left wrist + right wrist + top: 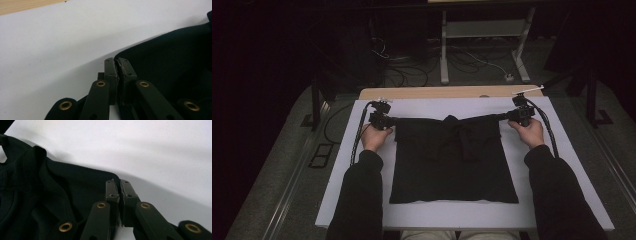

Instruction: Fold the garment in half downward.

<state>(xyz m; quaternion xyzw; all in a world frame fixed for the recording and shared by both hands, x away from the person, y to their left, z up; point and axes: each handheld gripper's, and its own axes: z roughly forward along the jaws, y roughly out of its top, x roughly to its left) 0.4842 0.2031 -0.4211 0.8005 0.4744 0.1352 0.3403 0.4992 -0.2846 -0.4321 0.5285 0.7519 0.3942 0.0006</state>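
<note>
1. A black shirt (454, 160) is spread flat on the white surface (562, 150); its far edge is stretched taut between the two grippers.
2. Left gripper (393, 120): fingers pressed together, with a thin fold of the shirt's far left corner pinched between them; in the left gripper view the cloth (170, 57) is seen running off to the right of the fingers (111, 72).
3. Right gripper (502, 117): fingers likewise closed on the far right corner; in the right gripper view the cloth (62, 190) is seen lying to the left of the fingers (127, 192).
4. Key relation: the held edge runs crosswise from fingers to fingers, and the shirt's body lies nearer the person than both. Neither hand is nearer; the hold is symmetric.
5. Judged: a fold or drag toward the near hem would be carried by both grips evenly.
6. Views: the collar (451, 120) and the near hem are given by the high view; the actual pinch between the fingers is shown by the gripper views.
</note>
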